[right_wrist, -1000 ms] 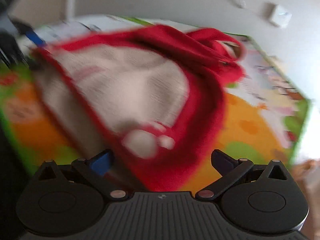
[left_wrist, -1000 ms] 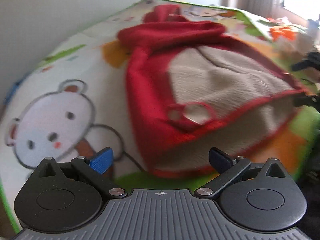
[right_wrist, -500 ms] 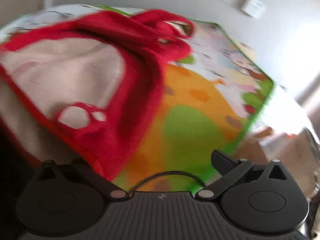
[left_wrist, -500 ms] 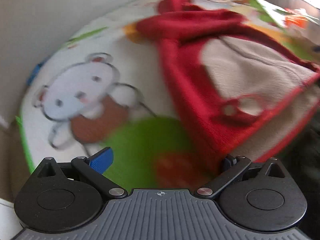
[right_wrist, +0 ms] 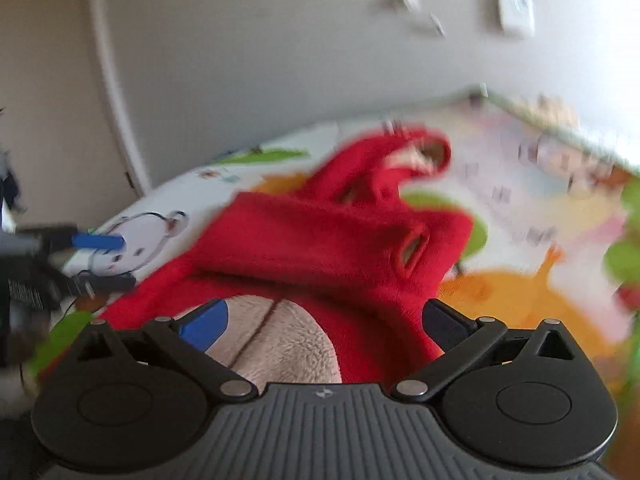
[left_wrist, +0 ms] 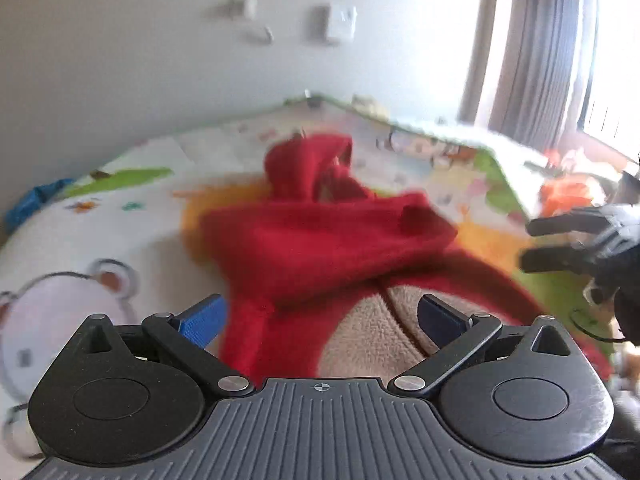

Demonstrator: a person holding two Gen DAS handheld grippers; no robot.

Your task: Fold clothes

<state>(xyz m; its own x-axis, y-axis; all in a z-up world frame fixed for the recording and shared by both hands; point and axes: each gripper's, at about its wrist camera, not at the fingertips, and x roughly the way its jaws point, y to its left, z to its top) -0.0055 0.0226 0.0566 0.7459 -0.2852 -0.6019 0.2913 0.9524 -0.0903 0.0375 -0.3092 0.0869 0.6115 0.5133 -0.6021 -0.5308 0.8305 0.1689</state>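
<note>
Both tongs hang empty over the fleece

My left tongs (left_wrist: 320, 316) and right tongs (right_wrist: 324, 318) are spread wide, gripping nothing — the red fleece (left_wrist: 320, 248) lies on the play mat (left_wrist: 120, 208) straight ahead, hood end farthest, its length running away from me, neither side nearer.

garment (left_wrist: 320, 248): fuzzy red fleece, beige pile lining | mat (left_wrist: 120, 216): smooth printed | wall (right_wrist: 260, 60): matt

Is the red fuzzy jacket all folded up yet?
Not yet. The red jacket has its sleeves folded across the top and lies on the play mat. Both grippers, left and right, hover over it with jaws open, holding nothing. The beige lining still shows, so more folding remains.
</note>
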